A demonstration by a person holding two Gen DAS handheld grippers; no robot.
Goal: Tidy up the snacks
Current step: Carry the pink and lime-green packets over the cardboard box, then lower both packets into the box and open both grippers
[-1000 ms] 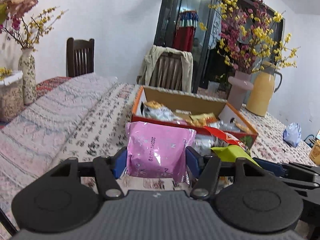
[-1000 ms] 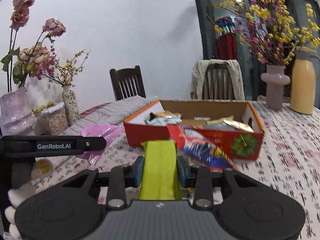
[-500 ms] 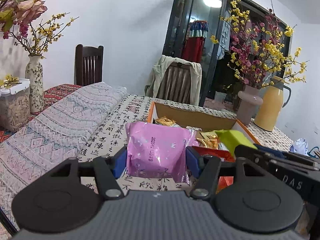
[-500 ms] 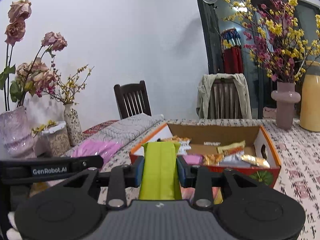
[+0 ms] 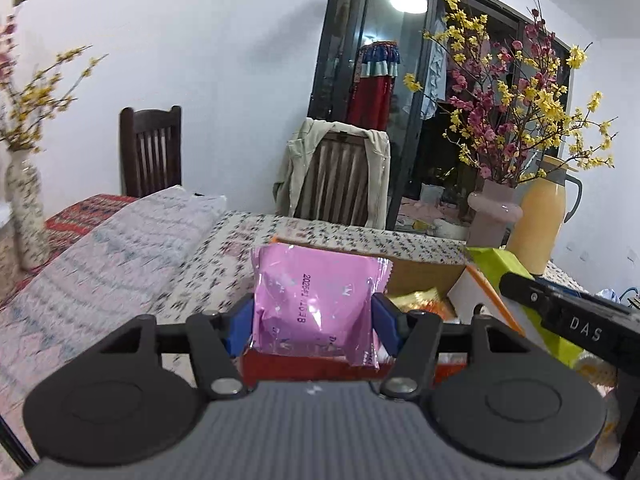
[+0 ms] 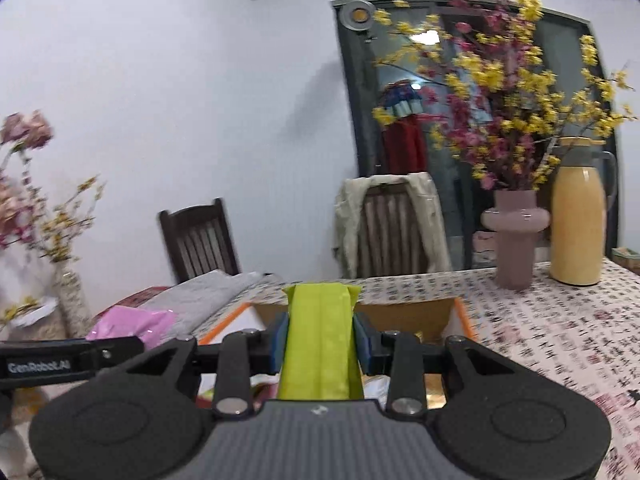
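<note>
So from where I'm standing, both snacks are up in the air over the cardboard box (image 5: 424, 276), which sits on the patterned worktop (image 6: 560, 328).

The left gripper (image 5: 314, 314) is clamped on a pink foil packet (image 5: 316, 300), blue pads pressing on its two side edges. It's hanging over the near wall of the box. The packet looks puffy and light, probably a soft cake or biscuit with air inside. Crinkly film like that is slippery, and the pads are visibly pinching the sides in a bit, so I'd say squeeze harder and you crush what's inside, squeeze less and it slides out. Holding it low across the body, like now, seems sensible. The serrated top seal would be a flimsier place to grab.

The right gripper (image 6: 320, 344) is closed on a yellow-green pack (image 6: 320, 340), a narrow upright thing with a folded top. It's over the near edge of the box too, just right of the pink one. It looks stiffer and flatter, more like a small carton or a tightly wrapped bar, so it should take a firm pinch across its narrow sides without complaint.

There are already gold wrappers (image 5: 420, 300) down in the box, behind the pink packet. My guess is both just need a gentle drop in, since nothing here looks heavy.
</note>
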